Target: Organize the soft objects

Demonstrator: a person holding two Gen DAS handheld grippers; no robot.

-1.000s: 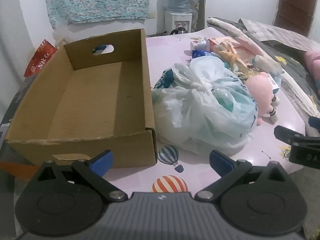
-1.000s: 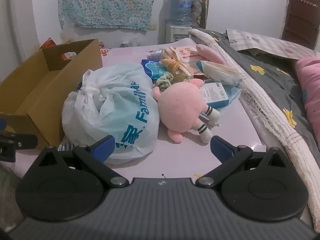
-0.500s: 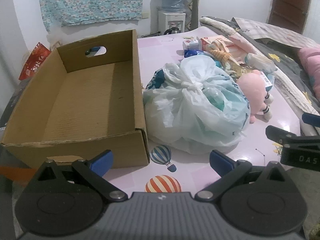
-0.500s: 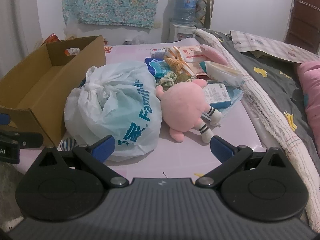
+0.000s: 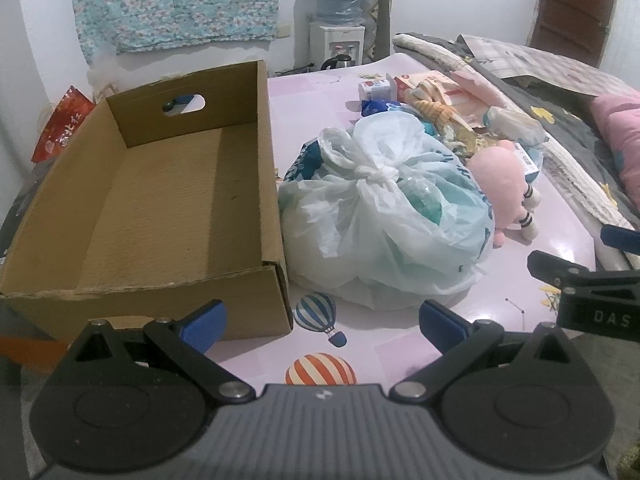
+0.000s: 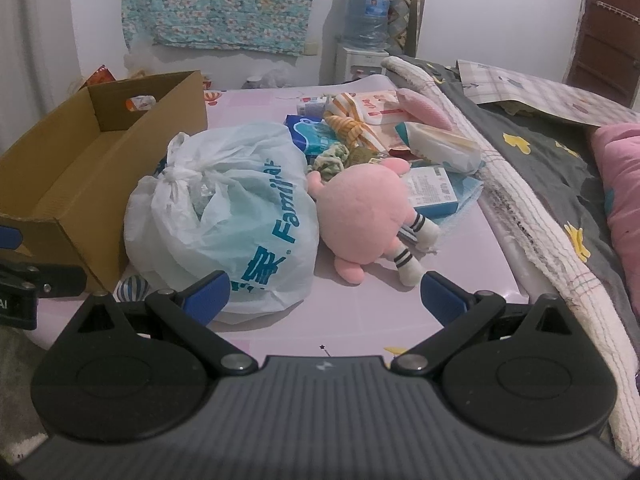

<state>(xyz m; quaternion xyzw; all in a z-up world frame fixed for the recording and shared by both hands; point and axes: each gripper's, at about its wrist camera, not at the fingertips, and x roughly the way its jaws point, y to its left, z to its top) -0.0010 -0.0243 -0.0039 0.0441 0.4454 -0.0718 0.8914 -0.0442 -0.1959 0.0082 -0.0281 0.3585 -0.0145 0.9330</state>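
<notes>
As both cameras have drawn back a little over the last second, the scene has widened slightly but nothing on the bench has been touched. Taking the tied plastic bag as the landmark: nearest, short of the bag, the left gripper hangs over the bench edge with its jaws spread wide and empty, and the right gripper does the same on the bag's right, jaws equally wide, nothing between them. Each gripper's dark tip shows at the margin of the other's view.

Immediately left of the bag stands the cardboard box, open-topped and empty, its side wall about touching the plastic. Against the bag's right flank lies the pink plush toy, striped legs pointing toward the cameras. Behind the bag and plush sits a jumble: a blue tissue pack, a yellow-striped cloth item, small cartons and packets. Farther back, beyond the bench, a water dispenser stands at the wall under a floral cloth. A bed with a grey quilt runs to the bag's right.

My reading is that sorting has not begun: the pull-back looks like lining up for a first grasp, with the bag or the plush the likeliest candidate for the box.
</notes>
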